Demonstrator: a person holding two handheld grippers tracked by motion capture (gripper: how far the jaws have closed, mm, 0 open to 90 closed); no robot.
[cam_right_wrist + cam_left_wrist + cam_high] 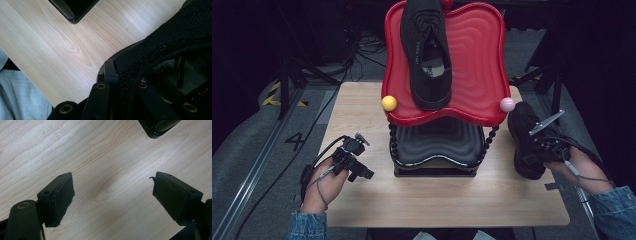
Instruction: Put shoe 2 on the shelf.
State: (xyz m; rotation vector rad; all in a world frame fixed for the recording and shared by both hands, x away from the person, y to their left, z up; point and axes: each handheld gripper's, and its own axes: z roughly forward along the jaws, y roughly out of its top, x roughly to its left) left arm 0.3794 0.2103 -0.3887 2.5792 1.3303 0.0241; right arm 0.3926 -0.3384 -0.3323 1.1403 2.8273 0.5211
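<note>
A black lace-up shoe [428, 50] lies on the red upper tray [477, 60] of a two-tier rack. A second black shoe [526, 140] is at the table's right side, and my right gripper [537, 150] is shut on its collar. In the right gripper view the jaws pinch the stitched fabric edge of that shoe [160, 50], one jaw outside and one inside the opening. My left gripper [357, 162] hovers low over the bare wood at the left of the rack; its fingers [60, 197] stand wide apart with nothing between them.
The rack's black lower tray [437, 145] sits under the red one at the table's middle, with beaded black posts. A yellow ball [389, 103] and a pink ball [507, 104] cap the red tray's front corners. The wooden table [437, 200] has bare room in front.
</note>
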